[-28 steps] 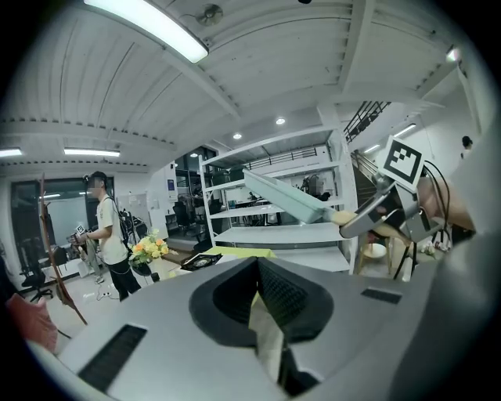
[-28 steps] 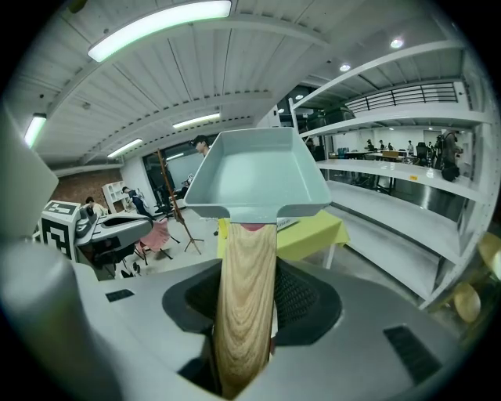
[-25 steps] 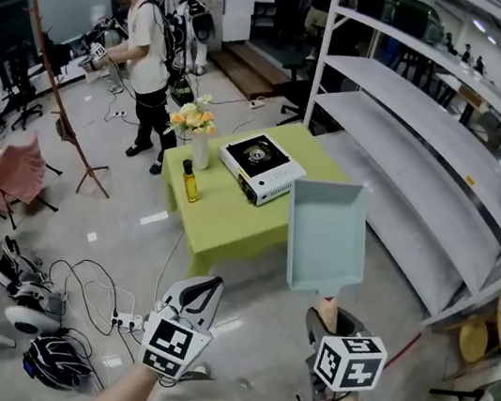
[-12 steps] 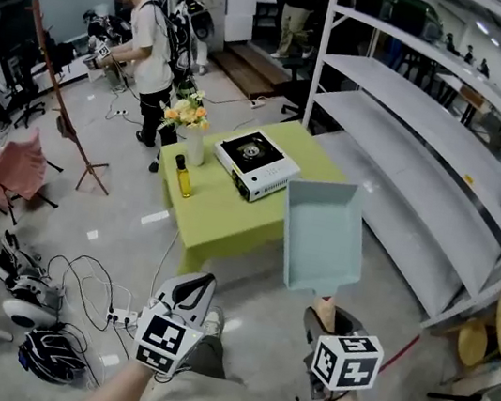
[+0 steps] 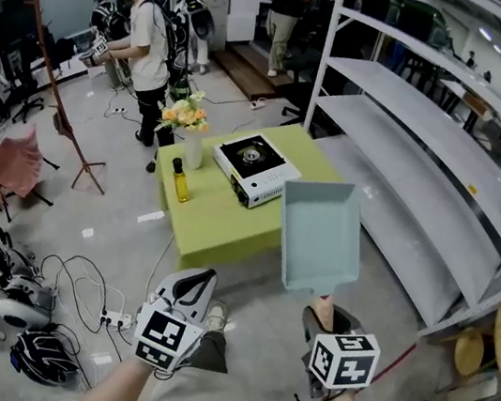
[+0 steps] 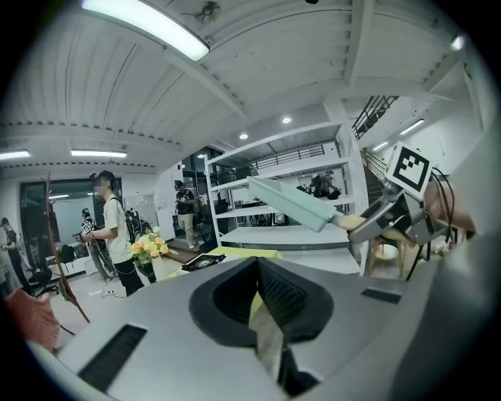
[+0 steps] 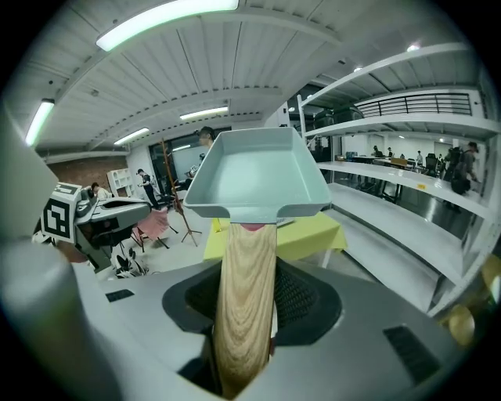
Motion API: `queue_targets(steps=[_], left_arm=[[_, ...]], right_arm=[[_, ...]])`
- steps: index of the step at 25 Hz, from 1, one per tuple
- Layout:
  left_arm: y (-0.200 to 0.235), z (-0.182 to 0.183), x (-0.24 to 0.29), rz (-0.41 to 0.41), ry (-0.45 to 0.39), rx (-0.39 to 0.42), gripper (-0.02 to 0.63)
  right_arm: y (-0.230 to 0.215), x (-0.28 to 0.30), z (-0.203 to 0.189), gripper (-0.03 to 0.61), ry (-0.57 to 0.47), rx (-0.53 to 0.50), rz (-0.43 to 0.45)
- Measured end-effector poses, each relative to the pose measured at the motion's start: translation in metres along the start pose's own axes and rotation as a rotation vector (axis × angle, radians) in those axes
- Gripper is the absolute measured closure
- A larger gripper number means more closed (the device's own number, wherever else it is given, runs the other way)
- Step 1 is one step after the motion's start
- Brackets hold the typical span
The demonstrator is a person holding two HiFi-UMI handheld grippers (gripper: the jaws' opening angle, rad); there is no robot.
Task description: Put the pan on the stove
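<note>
Two grippers show at the bottom of the head view, each with its marker cube facing the camera. The right gripper (image 5: pixel 327 320) has its fingers clamped on the wooden handle (image 7: pixel 244 290) of the pan (image 5: pixel 319 235), a pale blue-grey rectangular pan with raised walls. In the right gripper view the handle runs straight up between the fingers, which press on both its sides, and the pan is level and open side up. The pan is in the air, off every surface; in the head view it overlaps the near right edge of the counter (image 5: pixel 214 222) and is apart from the stove (image 5: pixel 256 165).

The left gripper (image 5: pixel 196 283) carries nothing. In the left gripper view its fingers lie together with no object between them, and it is held low beside the right one, on the near side of the counter.

The counter is a small yellow-green table. The stove, a white single-burner unit with a black top, sits toward its far right side. A bottle (image 5: pixel 181 180) of yellow liquid stands upright near the left edge, and a white vase (image 5: pixel 192 149) of orange and yellow flowers stands by the far left corner.

A person (image 5: pixel 152 40) in a light shirt stands well beyond the counter. A tall white shelf rack (image 5: pixel 413 141) runs along the right. Cables (image 5: pixel 89 287) lie tangled on the floor (image 5: pixel 114 220) to the left.
</note>
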State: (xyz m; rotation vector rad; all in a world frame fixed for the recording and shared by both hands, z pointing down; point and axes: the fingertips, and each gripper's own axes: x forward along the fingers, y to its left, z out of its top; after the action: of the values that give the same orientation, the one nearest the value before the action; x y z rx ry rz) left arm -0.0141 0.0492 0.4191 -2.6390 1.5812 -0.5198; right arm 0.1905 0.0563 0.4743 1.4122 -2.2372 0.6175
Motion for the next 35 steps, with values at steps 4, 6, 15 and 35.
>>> queue_targets(steps=[4, 6, 15, 35], left_arm=[[0.017, 0.0, 0.023, 0.0, -0.011, -0.01, 0.607], [0.026, 0.001, 0.035, -0.008, -0.01, -0.014, 0.607], [0.085, 0.009, 0.097, -0.029, 0.003, -0.016, 0.607], [0.24, 0.006, 0.256, -0.121, 0.056, -0.05, 0.607]], right_arm=[[-0.007, 0.024, 0.009, 0.423, 0.018, -0.012, -0.008], [-0.01, 0.036, 0.017, 0.423, 0.024, -0.011, -0.012], [-0.02, 0.104, 0.059, 0.423, 0.064, -0.005, -0.025], [-0.025, 0.301, 0.181, 0.423, 0.158, 0.003, -0.036]])
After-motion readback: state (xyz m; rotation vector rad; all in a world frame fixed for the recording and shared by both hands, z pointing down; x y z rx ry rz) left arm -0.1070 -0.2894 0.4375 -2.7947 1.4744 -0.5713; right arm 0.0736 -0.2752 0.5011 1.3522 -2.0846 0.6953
